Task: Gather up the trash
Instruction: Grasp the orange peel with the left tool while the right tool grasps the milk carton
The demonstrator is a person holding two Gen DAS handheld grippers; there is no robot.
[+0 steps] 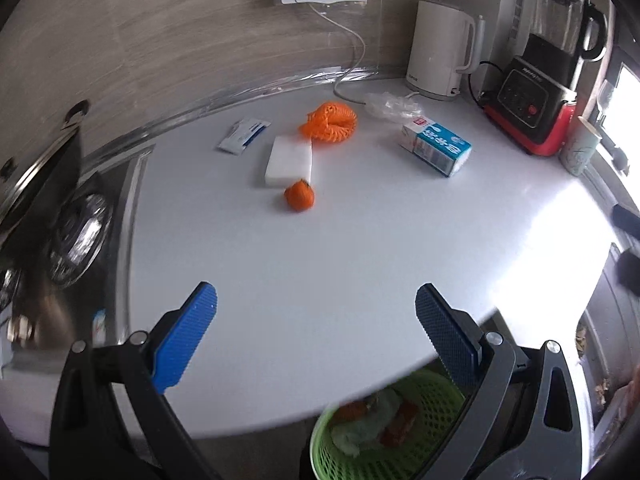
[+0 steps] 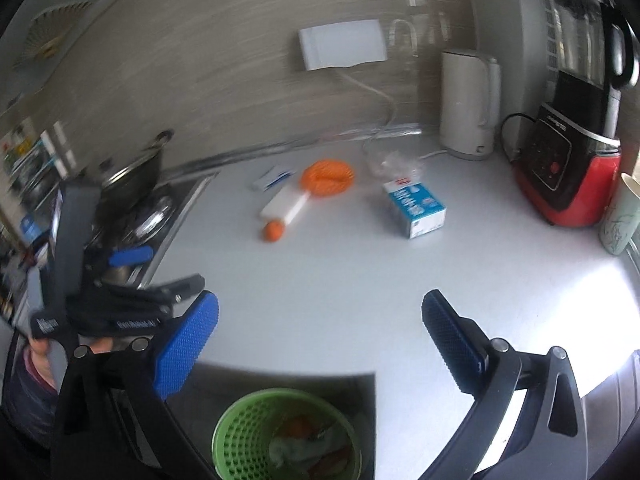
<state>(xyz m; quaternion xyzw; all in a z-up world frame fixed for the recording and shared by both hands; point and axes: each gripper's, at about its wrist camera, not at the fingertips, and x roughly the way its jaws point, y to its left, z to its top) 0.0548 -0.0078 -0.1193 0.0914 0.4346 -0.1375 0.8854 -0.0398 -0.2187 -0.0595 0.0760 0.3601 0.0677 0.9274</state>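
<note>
Trash lies scattered on the white countertop [image 1: 360, 248]: an orange mesh fruit net [image 1: 330, 122] near the back, a white foam block [image 1: 289, 162] just in front of it, and a small orange peel ball [image 1: 299, 196] touching the block's near corner. To the left of the net sits a blue-and-white sachet [image 1: 243, 135]; to its right, a crumpled clear plastic bag [image 1: 394, 106] and a blue-and-white carton [image 1: 436, 146] lying on its side. Below the counter's near edge stands a green mesh basket [image 2: 256, 428] with blurred scraps already inside. The left gripper [image 1: 316, 320] hangs over the bare counter with its blue pads wide apart and nothing between them. The right gripper [image 2: 320, 328] stands equally wide and empty above the basket. Behind the trash, a white kettle [image 1: 438, 50] and a red-and-black blender [image 1: 536, 92] stand against the wall, with a steel pot [image 2: 136, 172] on the hob at left.
</note>
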